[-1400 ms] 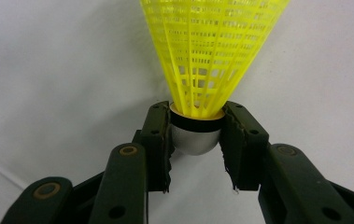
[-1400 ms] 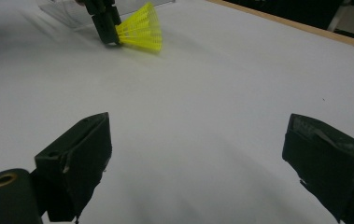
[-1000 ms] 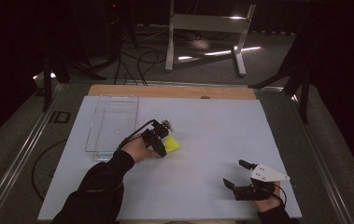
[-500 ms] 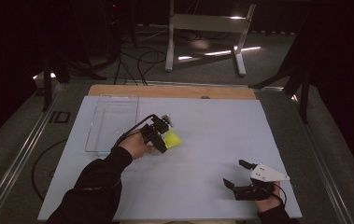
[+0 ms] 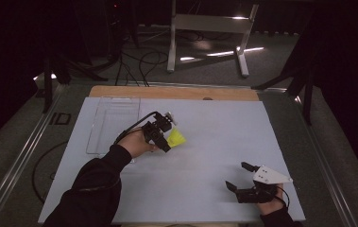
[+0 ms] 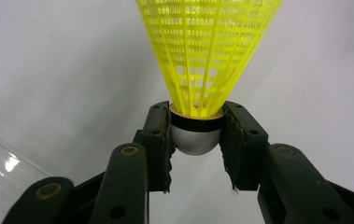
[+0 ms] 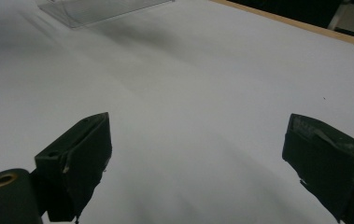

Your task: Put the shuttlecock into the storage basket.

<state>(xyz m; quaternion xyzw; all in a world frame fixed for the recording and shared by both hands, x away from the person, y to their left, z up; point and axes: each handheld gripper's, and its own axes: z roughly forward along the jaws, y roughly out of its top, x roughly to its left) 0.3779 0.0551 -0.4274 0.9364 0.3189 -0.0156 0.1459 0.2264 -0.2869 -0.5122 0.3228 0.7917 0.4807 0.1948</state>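
Note:
A yellow shuttlecock (image 5: 176,137) with a mesh skirt (image 6: 207,51) and a silver-grey rounded cap (image 6: 196,138) is held above the white table sheet (image 5: 214,142). My left gripper (image 5: 162,135) is shut on the cap, one jaw on each side; in the left gripper view my left gripper (image 6: 196,147) clamps it with the skirt pointing away. My right gripper (image 5: 240,177) rests near the table's front right, jaws wide apart. In the right gripper view my right gripper (image 7: 198,158) has nothing between its fingers.
A clear plastic tray (image 5: 113,123) lies on the sheet's left side, just behind my left hand; its clear plastic edge (image 7: 100,9) shows far off in the right gripper view. A wooden strip (image 5: 176,92) runs along the table's far edge. A metal stand (image 5: 209,28) is on the floor beyond.
My left gripper has carried the shuttlecock a little away from me and to the right. The right gripper has stayed where it was.

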